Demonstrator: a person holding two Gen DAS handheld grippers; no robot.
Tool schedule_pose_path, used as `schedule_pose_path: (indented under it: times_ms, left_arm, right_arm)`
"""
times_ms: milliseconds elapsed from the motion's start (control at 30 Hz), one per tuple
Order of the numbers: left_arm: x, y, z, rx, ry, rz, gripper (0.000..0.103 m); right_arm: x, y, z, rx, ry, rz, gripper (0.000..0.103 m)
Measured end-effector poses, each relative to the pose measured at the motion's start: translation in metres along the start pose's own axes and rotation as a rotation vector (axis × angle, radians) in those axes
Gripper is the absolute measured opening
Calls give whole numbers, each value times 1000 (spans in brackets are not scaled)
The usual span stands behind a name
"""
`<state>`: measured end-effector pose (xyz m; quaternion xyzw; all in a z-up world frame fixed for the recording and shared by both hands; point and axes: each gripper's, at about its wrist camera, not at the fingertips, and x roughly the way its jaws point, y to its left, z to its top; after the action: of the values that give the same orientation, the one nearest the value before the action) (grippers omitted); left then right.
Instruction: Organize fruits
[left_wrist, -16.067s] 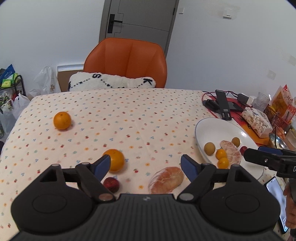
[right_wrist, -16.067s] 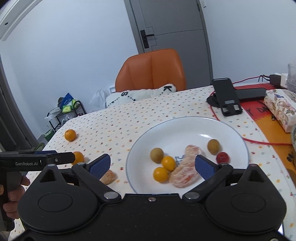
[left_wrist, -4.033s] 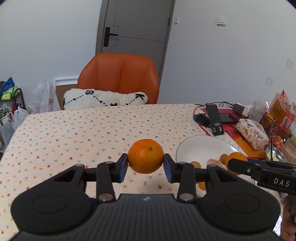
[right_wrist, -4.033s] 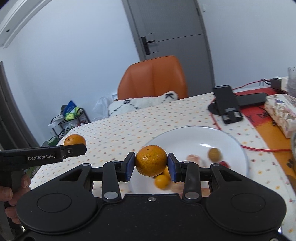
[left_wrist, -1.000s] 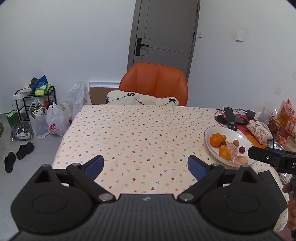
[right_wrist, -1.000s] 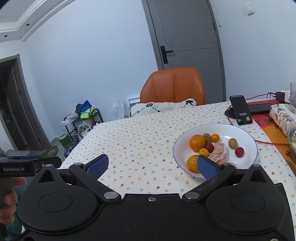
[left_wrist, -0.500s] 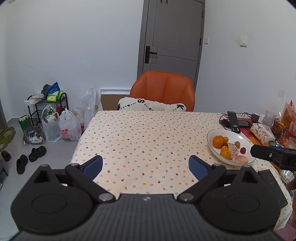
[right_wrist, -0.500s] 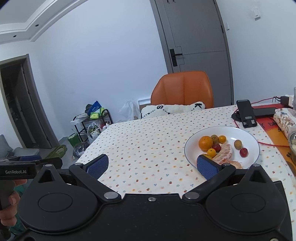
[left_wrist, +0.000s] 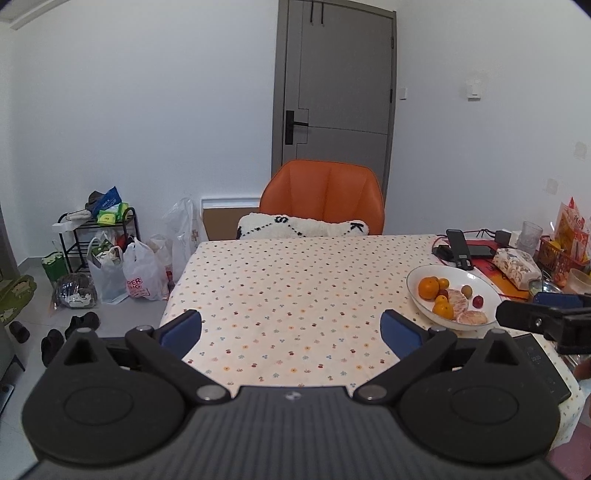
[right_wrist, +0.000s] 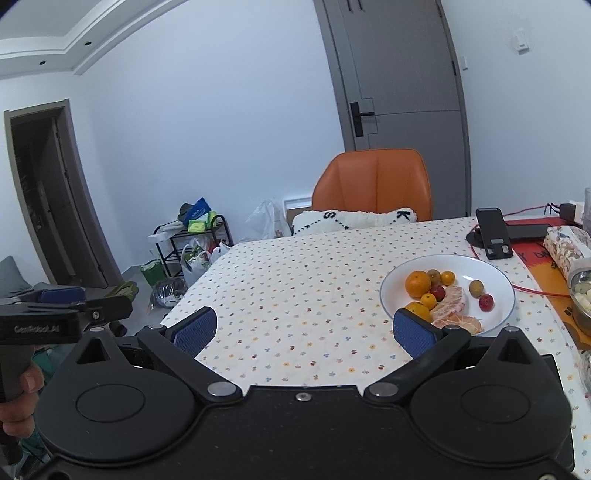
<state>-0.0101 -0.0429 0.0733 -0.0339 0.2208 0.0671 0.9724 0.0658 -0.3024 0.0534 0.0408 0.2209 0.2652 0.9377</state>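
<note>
With every fruit gathered on the white plate (right_wrist: 496, 275) at the tabletop's (left_wrist: 295, 280) right side, both the left gripper (left_wrist: 291, 326) and right gripper (right_wrist: 303, 326) hang clear, fingers spread and empty — best to hold them high and level, well off the plate's rim.

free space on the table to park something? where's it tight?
The tablecloth is bare from the chair-side edge by the orange chair to the near edge, and from the left edge across to the white plate. The right end is tight: the plate holds the fruit, with the phone stand and tissue pack beyond it. Both jaws stand open, empty.
</note>
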Motion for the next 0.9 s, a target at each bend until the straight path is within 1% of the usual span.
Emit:
schedule_pose_path:
  times_ms: [500, 900]
  left_arm:
    - [0, -3, 1, 0, -5, 3, 102]
    - [2, 1, -1, -9, 14, -4, 102]
  right_arm:
    - [1, 2, 0, -8, 4, 16, 103]
    - [1, 2, -1, -7, 10, 14, 103]
